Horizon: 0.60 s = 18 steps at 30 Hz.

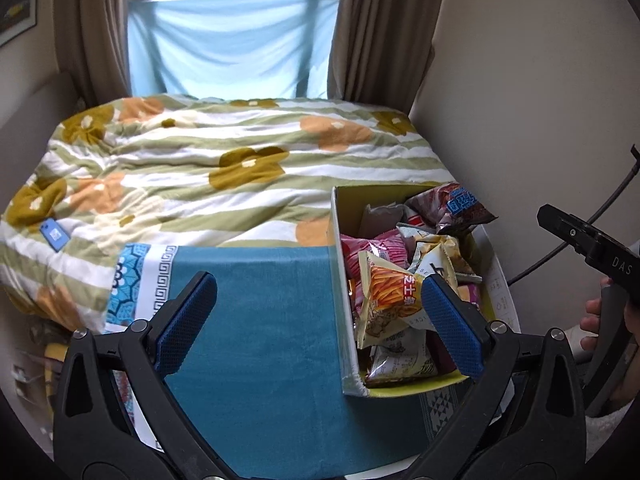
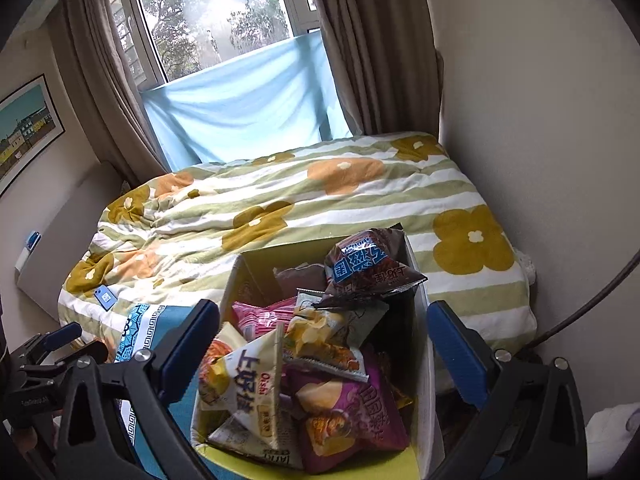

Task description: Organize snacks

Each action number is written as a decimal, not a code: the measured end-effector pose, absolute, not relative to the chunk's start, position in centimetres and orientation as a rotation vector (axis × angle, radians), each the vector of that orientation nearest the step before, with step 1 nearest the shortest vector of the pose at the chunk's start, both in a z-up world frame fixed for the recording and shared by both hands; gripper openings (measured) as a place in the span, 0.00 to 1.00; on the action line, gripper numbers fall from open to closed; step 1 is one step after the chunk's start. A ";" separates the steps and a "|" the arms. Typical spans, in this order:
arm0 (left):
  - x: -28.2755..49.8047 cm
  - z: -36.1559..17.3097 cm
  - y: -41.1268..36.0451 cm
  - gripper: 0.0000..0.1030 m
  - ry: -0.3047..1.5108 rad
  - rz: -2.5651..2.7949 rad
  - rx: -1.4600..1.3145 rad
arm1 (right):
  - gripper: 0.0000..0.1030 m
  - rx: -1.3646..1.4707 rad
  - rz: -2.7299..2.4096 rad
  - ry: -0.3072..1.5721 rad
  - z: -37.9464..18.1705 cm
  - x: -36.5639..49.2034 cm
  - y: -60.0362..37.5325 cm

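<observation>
Left wrist view: one cardboard box point(image 1: 338, 280), rectangular and open-topped, stands on a smooth teal cloth point(image 1: 260, 320) and is heaped with crinkled foil snack packets point(image 1: 392, 292), too overlapped to count exactly. The left gripper point(image 1: 318, 320) has two blue textured pads point(image 1: 186, 320) spread wide, holding nothing. Right wrist view: the right gripper point(image 2: 324, 348) is likewise spread, empty, straddling the box over the packets. One striped floral quilt point(image 2: 320, 208) lies behind.
</observation>
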<state>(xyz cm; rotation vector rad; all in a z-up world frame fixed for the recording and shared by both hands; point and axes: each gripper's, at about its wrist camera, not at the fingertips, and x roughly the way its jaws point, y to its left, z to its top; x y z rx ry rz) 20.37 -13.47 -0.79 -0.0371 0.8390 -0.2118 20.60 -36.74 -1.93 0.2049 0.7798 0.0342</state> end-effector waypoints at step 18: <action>2.0 4.8 -6.1 0.99 0.554 -0.078 0.037 | 1.00 0.033 -0.016 0.574 4.3 1.4 -24.7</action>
